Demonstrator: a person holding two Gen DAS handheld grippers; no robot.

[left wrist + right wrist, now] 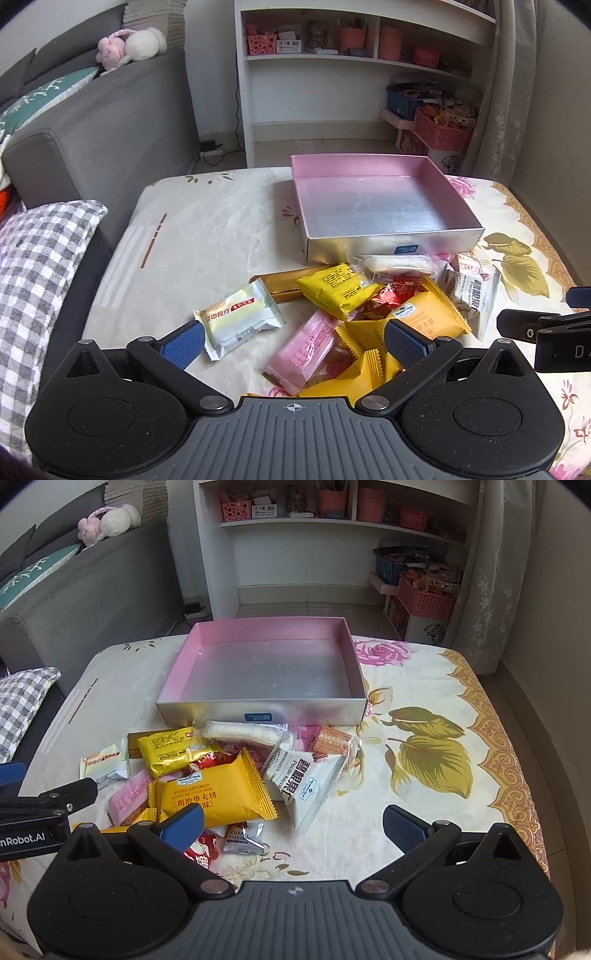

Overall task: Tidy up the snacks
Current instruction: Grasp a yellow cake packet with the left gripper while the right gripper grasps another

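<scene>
Snacks [207,775], a heap of crinkly foil and plastic packets, lie just ahead of your left tool [293,341] and right tool [293,825], both spread wide and holding nothing. Overlapping wrappers could snag together, dragging extras short of the pink-walled silver box [258,710] beyond.

Both views: soft, even daylight, moderately bright, apparently from the right, where a sheer curtain [487,572] glows pale. Shadows weak and diffuse; a faint one lies under the near wall of the box [258,710]. Mild sheen on the box floor and on the foil snack wrappers [340,288], no hard glare. Strong fisheye bending: shelf [369,59] uprights and the sofa [110,110] curve outward, corners vignette to black. Centre is sharp, package print legible; far shelf contents soft. Slight purple fringing along the dark corner edges.
</scene>
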